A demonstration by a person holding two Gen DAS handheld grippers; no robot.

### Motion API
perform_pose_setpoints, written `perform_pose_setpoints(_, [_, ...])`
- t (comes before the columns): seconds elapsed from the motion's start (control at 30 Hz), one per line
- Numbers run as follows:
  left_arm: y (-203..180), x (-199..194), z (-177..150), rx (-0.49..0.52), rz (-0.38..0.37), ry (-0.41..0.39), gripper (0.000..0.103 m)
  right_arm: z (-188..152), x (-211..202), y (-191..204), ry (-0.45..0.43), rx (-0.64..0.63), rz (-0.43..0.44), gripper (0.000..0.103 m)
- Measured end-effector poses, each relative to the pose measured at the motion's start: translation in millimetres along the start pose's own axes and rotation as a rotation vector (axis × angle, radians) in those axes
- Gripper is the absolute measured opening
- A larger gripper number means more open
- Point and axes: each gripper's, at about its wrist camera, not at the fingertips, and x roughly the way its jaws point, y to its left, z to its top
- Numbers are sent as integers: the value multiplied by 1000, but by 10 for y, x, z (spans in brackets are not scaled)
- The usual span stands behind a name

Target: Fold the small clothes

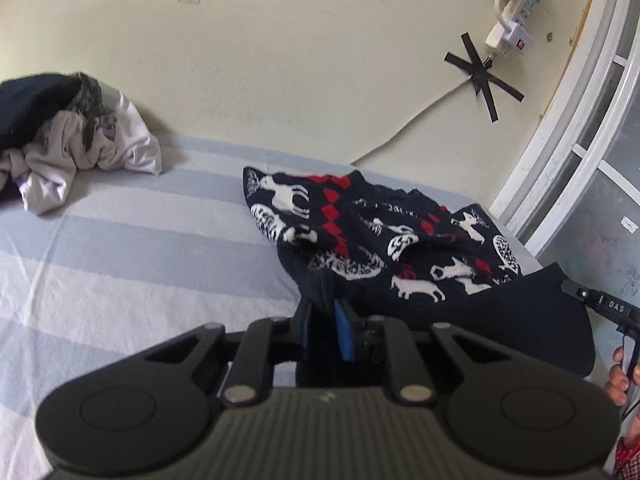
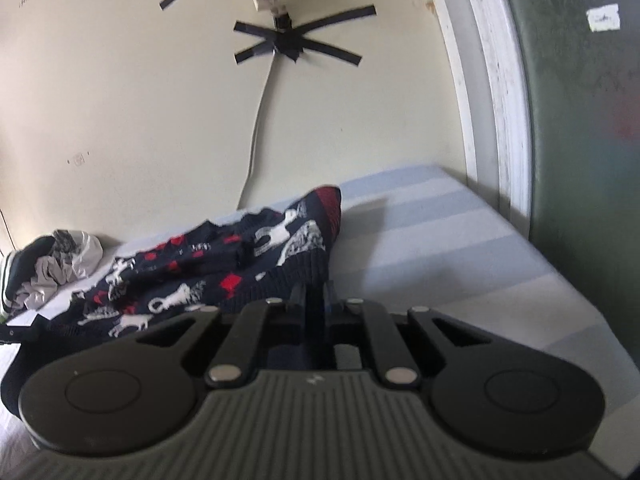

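Observation:
A navy sweater point(image 1: 360, 240) with white reindeer and red diamonds lies crumpled on the striped bed sheet point(image 1: 120, 240). My left gripper point(image 1: 325, 320) is shut on the sweater's ribbed navy edge, blue pads pressed on the cloth. My right gripper point(image 2: 314, 300) is shut on another ribbed edge of the same sweater point(image 2: 208, 268). The right gripper's body also shows at the right edge of the left wrist view point(image 1: 612, 308), with a navy part of the sweater stretched toward it.
A pile of other clothes point(image 1: 68, 132), dark and white, sits by the wall at the far left of the bed; it also shows in the right wrist view point(image 2: 52, 264). A cream wall with a taped power strip point(image 1: 516, 20) is behind. A window frame point(image 2: 504, 100) borders the bed's right side.

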Motion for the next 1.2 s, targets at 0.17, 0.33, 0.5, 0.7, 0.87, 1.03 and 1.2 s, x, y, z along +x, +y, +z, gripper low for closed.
perform_pose_setpoints(0.17, [-35,269,189,48,34,10,12,59,221,51,32,-35,-58,12])
perform_pose_setpoints(0.33, [233,438,231,-3,19,127,25,119,400,-167,144,14,-49,33])
perform_pose_setpoints(0.5, [328,459,862,-21,42,21,39,711,427,-291,92,74,56,44])
perform_pose_setpoints(0.7, [-129,1447,1532,75,23,68,66,1172,1606,137,306,20,195,61])
perform_pose_setpoints(0.87, [-377,2339,1641,69,70,161,78,1112,2573,466,446,-61,118,74])
perform_pose_setpoints(1.03, [-427,2759,1460,76,108,241,34,1013,2976,534,507,-80,117,69])
perform_pose_setpoints(1.2, [-551,2340,1352,114,71,169,10,952,2743,778,443,-165,149,15])
